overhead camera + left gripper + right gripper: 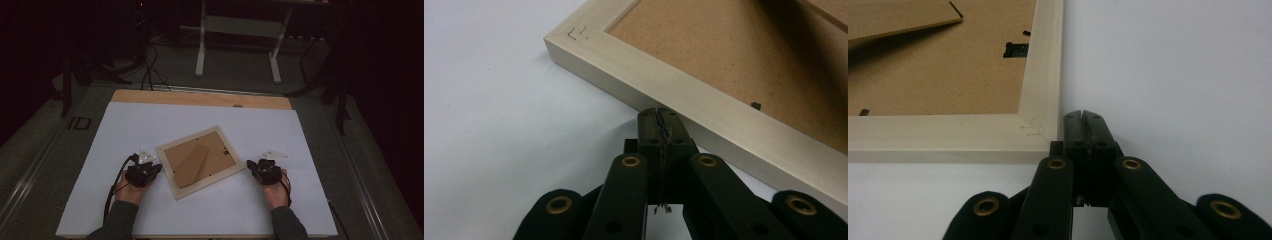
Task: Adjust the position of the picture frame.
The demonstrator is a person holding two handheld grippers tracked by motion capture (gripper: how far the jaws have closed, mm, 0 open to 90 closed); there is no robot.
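A pale wooden picture frame [200, 159] lies face down and turned at an angle on the white table sheet [120, 130], its brown backing board and stand flap upward. My left gripper [151, 171] sits at the frame's left edge, jaws shut with nothing between them, tips touching the frame's side rail [684, 95]. My right gripper [253, 166] rests by the frame's right corner [1040, 127], also shut and empty, its tips [1083, 120] just beside the wood. In the left gripper view the closed tips [659, 114] meet the rail.
A wooden table strip [200, 98] shows beyond the sheet's far edge. A white-legged stand [240, 45] and cables [147, 70] are on the dark floor behind. Bare white sheet surrounds the frame on all sides.
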